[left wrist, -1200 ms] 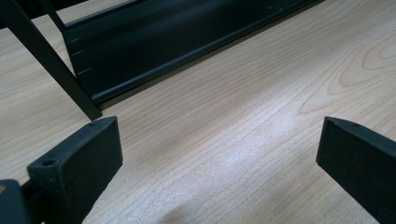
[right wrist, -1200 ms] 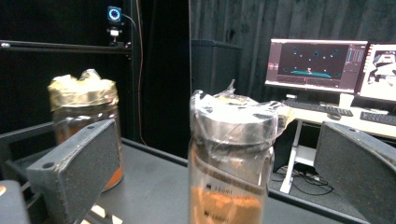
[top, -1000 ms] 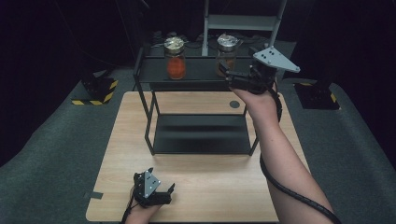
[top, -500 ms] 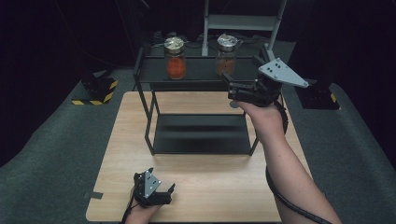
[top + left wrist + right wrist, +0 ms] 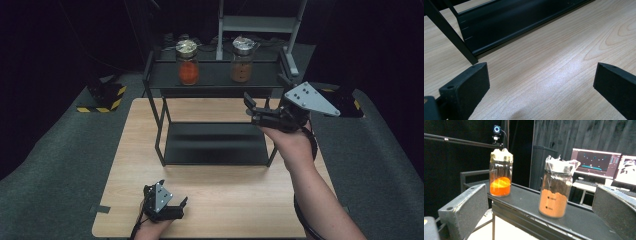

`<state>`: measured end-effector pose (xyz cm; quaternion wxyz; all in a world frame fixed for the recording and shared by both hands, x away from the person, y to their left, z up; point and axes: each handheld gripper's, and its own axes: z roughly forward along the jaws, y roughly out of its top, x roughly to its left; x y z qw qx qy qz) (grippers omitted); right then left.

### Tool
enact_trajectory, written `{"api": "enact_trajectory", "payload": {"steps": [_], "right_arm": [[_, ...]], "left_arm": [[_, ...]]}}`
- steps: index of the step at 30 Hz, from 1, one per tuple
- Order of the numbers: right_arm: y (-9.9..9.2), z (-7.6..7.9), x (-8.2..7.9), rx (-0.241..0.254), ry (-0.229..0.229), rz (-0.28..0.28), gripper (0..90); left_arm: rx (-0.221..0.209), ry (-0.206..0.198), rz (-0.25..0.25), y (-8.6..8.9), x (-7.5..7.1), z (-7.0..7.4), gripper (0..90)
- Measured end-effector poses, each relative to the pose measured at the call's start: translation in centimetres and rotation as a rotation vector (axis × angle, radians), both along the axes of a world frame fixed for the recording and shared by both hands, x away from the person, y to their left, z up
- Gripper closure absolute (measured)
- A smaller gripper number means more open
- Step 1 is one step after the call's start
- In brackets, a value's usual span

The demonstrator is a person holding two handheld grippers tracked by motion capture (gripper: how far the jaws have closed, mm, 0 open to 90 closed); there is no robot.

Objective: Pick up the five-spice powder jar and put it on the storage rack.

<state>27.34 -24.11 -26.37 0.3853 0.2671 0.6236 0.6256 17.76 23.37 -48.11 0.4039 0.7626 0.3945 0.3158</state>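
1. Over the last second the right tool (image 5: 252, 111) has drawn back from the top shelf (image 5: 215, 75) toward the person and dropped lower; it now hangs just in front of the rack's right end, above the tabletop (image 5: 220, 200).
2. Its jaws stand wide apart with nothing between them, so it is released. I judge that the brown jar (image 5: 242, 59) has just been set down and let go, so this placing step looks finished.
3. The brown jar stands upright on the right part of the top shelf; the orange jar (image 5: 187, 62) stands upright to its left, well apart. In the right gripper view the brown jar (image 5: 555, 190) sits between the 2 jaws but farther off, untouched.
4. The right forearm reaches forward from the lower right, wrist raised, with the tool pointing left along the shelf's front.
5. The left tool (image 5: 167, 207) rests low at the near edge of the tabletop, released too; in its own view the jaws are spread over bare wood.
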Motion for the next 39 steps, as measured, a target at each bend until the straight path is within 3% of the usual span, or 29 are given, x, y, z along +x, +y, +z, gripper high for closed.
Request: {"api": "enact_trajectory", "payload": {"steps": [15,26,39], "right_arm": [[-0.6,-3.1,-1.9,-0.06,0.008,0.006,0.0],[-1.3,-7.1,-3.7,-0.134,0.056,0.009,0.0],[-2.1,-10.7,-5.2,-0.174,0.106,0.004,0.0]], "left_arm": [[0.011,-0.005,-0.002,-0.1,-0.1,0.0,0.6],[0.014,-0.002,-0.008,-0.1,0.0,0.0,0.6],[0.016,-0.003,-0.008,-0.1,0.0,0.0,0.6]]}}
